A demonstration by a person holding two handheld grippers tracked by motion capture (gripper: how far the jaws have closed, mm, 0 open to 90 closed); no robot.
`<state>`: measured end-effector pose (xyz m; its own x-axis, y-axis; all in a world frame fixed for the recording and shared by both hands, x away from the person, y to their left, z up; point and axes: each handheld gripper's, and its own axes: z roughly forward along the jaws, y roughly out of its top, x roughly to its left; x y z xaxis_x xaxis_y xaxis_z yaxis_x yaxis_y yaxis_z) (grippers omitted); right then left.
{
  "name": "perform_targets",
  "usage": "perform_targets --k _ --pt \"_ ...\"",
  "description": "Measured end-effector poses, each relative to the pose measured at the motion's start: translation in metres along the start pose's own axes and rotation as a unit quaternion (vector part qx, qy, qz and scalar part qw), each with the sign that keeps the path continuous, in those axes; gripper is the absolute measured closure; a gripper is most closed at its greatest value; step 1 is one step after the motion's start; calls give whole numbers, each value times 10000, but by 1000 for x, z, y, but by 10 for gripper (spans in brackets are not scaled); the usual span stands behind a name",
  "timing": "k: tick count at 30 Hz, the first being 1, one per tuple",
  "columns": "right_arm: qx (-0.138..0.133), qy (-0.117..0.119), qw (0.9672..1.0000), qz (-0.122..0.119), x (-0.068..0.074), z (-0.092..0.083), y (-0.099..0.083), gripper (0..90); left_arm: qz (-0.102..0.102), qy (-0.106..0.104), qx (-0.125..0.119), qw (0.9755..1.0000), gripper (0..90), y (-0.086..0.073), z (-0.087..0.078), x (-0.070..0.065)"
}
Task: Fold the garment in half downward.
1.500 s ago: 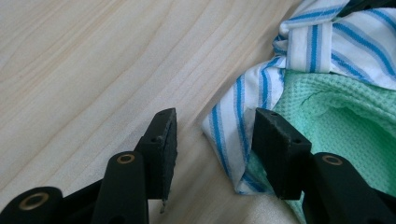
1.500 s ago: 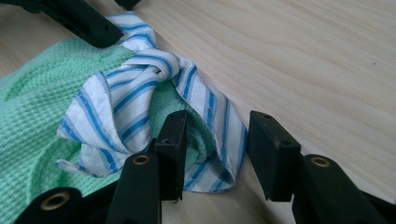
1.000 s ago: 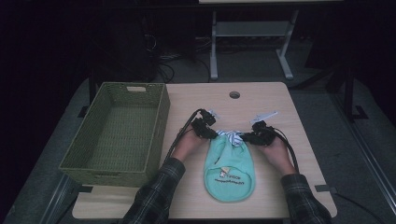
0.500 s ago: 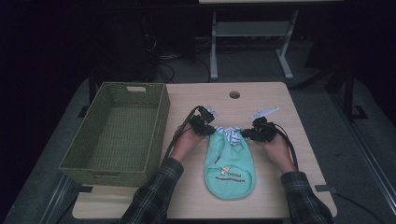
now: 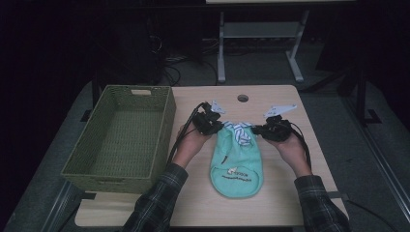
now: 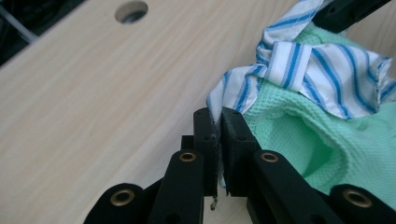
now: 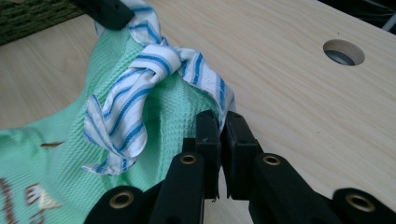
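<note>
One wooden table (image 5: 290,193), light grain, with one round cable hole (image 5: 242,98) near its far edge, at about 12 o'clock from the work. One woven green basket (image 5: 123,140) sits on the table's left part, at 9 o'clock from the hands; nothing shows inside it.

One mint-green cloth bag (image 5: 238,166), waffle weave, lies at table centre with its rounded bottom toward the person at 6 o'clock and its mouth toward 12 o'clock. One small printed logo (image 5: 237,174) on its lower half. One blue-and-white striped ribbon (image 5: 240,133) runs along the mouth, tied in one knot at the middle.

Two grippers, one per hand. Left gripper (image 5: 216,126) at 10 o'clock from the bag, jaws pressed together on the ribbon's left end; in the left gripper view the striped fabric is pinched between the two black pads (image 6: 232,140). Right gripper (image 5: 257,129) at 2 o'clock from the bag, jaws likewise clamped on the ribbon's right end, the stripe caught between its pads (image 7: 208,135) in the right gripper view. Bag mouth is lifted off the wood between the two grippers; bag bottom rests on the table.

Two plaid sleeves (image 5: 154,203) enter from 6 o'clock. One grey three-cornered plate tops each gripper, two in all.
</note>
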<state>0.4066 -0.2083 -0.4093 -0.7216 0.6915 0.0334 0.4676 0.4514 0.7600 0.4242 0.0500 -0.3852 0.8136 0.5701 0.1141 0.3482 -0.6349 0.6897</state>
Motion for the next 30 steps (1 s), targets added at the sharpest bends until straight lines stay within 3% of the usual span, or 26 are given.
perform_targets --k 13,16,22,27,30 --pt "-311 -138 9992 -197 9 -28 20 854 185 181 -336 9991 853 16 -30 -6" --pt "-264 -235 9991 -247 13 -24 15 854 357 223 -286 9987 853 8 -24 -14" --pt "-232 -305 9990 -234 21 -8 -11 853 411 149 -165 9989 851 -15 -9 -23" --pt "-212 -379 9985 -337 26 -4 -19 853 474 180 -298 9983 851 -21 -10 -26" --pt "-383 -474 9973 -411 28 -9 -17 853 485 231 -506 9973 850 -18 -18 -25"
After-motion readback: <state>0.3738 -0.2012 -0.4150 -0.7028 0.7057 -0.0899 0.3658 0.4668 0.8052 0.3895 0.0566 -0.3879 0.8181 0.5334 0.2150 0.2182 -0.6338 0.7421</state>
